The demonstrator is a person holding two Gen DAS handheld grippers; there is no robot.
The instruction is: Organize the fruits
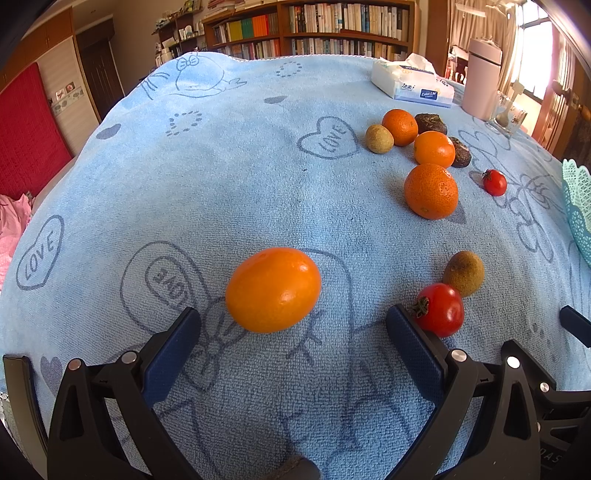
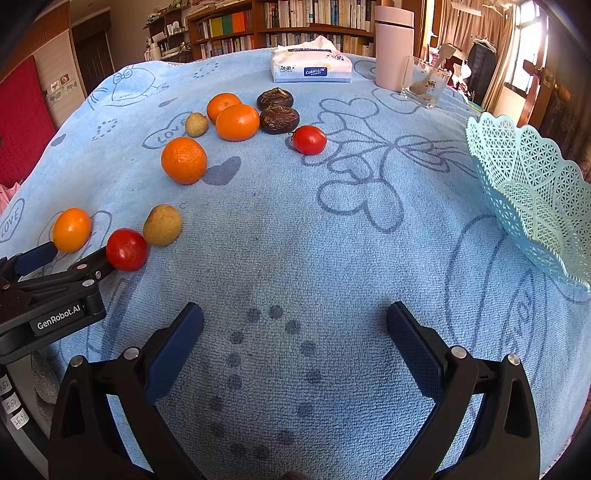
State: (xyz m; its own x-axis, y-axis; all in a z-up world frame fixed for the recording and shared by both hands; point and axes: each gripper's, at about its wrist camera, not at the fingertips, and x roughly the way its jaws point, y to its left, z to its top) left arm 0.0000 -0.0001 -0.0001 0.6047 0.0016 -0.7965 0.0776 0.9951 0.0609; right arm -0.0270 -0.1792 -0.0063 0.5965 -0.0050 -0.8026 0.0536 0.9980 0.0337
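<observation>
While both tools hover low over the blue towel (image 2: 280,236) on the worktop, the left tool (image 1: 293,325) gapes around a smooth orange fruit (image 1: 273,290), not gripping, and the right tool (image 2: 295,325) gapes empty. Farther back lie tangerines (image 2: 236,122); the aqua basket (image 2: 532,199) sits right.

- The teal basket (image 1: 576,206) is cut off by the right edge in the left wrist view.
- The nearer tomato (image 1: 441,309) is partly hidden behind a fingertip (image 1: 406,332).
- Book spines on the bookshelf (image 2: 295,22), top centre, are too small to read.
</observation>
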